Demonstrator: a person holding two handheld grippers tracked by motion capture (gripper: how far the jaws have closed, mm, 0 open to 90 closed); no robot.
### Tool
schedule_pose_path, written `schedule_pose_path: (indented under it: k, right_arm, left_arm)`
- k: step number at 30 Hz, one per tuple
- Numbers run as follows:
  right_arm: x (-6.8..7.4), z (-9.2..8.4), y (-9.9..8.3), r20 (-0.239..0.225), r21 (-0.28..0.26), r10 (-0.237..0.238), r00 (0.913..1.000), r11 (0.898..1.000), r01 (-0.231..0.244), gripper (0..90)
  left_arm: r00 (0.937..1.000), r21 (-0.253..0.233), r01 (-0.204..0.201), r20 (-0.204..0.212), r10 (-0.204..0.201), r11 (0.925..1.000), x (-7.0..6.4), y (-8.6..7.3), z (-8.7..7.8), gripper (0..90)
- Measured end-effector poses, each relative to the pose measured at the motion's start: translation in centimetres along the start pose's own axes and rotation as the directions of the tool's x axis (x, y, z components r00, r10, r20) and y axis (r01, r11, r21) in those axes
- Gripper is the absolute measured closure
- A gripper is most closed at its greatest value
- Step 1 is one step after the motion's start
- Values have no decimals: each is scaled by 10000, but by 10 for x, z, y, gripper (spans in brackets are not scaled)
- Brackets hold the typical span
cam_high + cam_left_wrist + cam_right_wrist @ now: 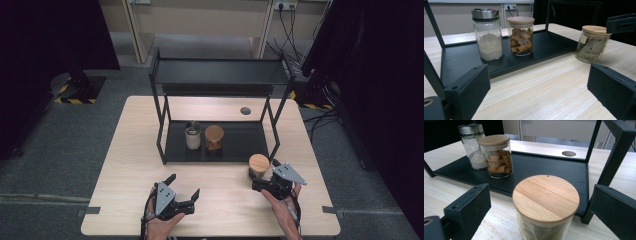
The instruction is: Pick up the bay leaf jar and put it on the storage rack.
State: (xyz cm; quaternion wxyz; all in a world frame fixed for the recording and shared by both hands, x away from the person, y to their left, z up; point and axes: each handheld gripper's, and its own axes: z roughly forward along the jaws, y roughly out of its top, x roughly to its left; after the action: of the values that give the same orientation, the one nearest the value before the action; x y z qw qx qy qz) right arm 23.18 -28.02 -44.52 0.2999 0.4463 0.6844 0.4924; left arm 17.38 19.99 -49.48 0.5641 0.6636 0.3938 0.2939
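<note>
A glass jar of dried leaves with a wooden lid (258, 165) (546, 196) (592, 45) stands on the table just in front of the black rack's lower shelf (245, 140). My right gripper (265, 175) (541, 207) is open, its jaws wide on either side of this jar without touching it. On the lower shelf stand a metal-capped jar of white powder (192, 135) (487, 35) (472, 147) and a wooden-lidded jar of cinnamon sticks (214, 137) (520, 36) (496, 155), side by side. My left gripper (185, 185) (539, 92) is open and holds nothing, near the table's front edge.
The rack's upper shelf (220, 72) overhangs the lower one on thin black posts (616, 152). A round cable hole (245, 110) sits in the table behind the rack. Bare wood lies between the two grippers and left of the rack.
</note>
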Motion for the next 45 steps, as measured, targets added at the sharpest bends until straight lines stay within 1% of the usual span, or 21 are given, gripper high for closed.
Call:
schedule_pose_path:
  k: [20,25,28,31,34,37,45]
  right_arm:
    - [1,10,-5,54,399,-98,9999,9992,95,32]
    - [0,14,-7,101,416,-122,9999,9991,117,34]
    - [2,18,-7,163,516,-197,9997,9985,188,41]
    - [1,21,-7,147,600,-174,9997,9981,165,52]
    - [1,24,-6,114,637,-213,9997,9978,205,93]
    - [-1,25,-6,101,681,-80,9999,9977,73,122]
    - [-4,31,-5,52,851,-74,10000,9963,69,217]
  left_arm:
    - [10000,26,-19,6,19,10000,0,0,0,37]
    - [10000,48,-33,25,33,10000,-1,0,0,37]
    - [10000,62,-16,21,16,10000,-1,0,1,37]
    - [10000,66,-18,28,18,10000,-1,0,1,37]
    - [10000,79,-17,32,17,10000,-1,0,1,37]
    - [10000,80,-23,31,23,10000,-1,0,1,37]
    - [10000,88,-28,34,28,10000,-1,-1,1,37]
